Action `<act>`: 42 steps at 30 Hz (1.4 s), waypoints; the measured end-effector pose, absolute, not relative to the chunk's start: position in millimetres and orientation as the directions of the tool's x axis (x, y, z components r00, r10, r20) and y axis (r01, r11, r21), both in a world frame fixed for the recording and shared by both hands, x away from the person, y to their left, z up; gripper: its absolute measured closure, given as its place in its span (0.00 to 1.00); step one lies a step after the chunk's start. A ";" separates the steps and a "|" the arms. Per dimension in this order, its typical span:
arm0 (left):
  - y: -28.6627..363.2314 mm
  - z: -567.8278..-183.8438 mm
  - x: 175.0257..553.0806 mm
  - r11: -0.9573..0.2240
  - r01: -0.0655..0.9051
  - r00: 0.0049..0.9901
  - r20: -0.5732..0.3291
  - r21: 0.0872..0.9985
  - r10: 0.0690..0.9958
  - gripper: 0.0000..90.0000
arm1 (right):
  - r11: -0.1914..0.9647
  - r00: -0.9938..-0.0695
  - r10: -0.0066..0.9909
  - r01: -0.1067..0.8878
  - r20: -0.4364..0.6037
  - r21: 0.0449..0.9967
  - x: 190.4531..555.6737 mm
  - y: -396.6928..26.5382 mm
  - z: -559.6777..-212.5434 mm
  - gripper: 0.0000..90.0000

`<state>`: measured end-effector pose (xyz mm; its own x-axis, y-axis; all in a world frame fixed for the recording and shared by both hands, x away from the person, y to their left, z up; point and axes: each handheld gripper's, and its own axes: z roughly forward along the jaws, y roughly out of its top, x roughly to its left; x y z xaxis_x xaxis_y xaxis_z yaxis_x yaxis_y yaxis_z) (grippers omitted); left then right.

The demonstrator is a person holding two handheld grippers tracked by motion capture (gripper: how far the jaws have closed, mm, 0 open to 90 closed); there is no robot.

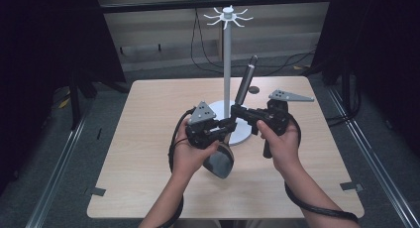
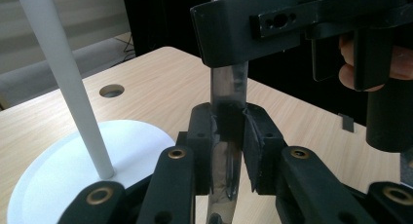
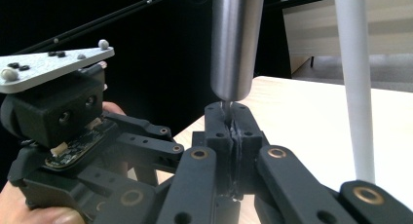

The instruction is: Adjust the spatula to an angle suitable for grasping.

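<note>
Table [image 1: 148, 139]: a pale wood top is carrying everything; a small round hole [image 2: 111, 91] is showing near its far edge.
Stand [image 1: 227, 79]: a white pole on a round white base [image 2: 58, 170] is rising just behind the grippers, with hook arms spreading at its top.
Utensil [image 1: 245, 84]: a long metal tool, probably a ladle or spatula, is tilting up to the right; its dark round handle is topping a flat shiny shank, and its grey head [image 1: 220, 161] is hanging low above the table.
Left gripper [image 2: 228, 136]: jaws are clamping the flat shank.
Right gripper [image 3: 233, 131]: jaws are pinching the thin neck just under the handle.
Risk: the glossy shank is likely to slip or twist if either grip is loosening, and the raised handle is standing near enough to strike the pole.
</note>
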<state>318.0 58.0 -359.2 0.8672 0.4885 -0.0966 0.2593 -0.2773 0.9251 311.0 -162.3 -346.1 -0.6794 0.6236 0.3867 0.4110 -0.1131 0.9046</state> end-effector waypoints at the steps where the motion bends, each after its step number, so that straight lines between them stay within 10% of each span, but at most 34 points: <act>1: 58.0 -359.2 318.0 -0.277 0.259 0.867 -0.097 0.925 0.489 0.84 | -0.107 -0.685 0.621 0.406 0.380 0.907 311.7 -162.1 -345.3 0.98; 42: 81.4 -347.6 345.0 -0.163 0.319 0.874 -0.223 0.934 0.431 0.85 | 0.006 -0.773 0.565 0.353 0.288 0.935 341.6 -143.6 -318.1 0.98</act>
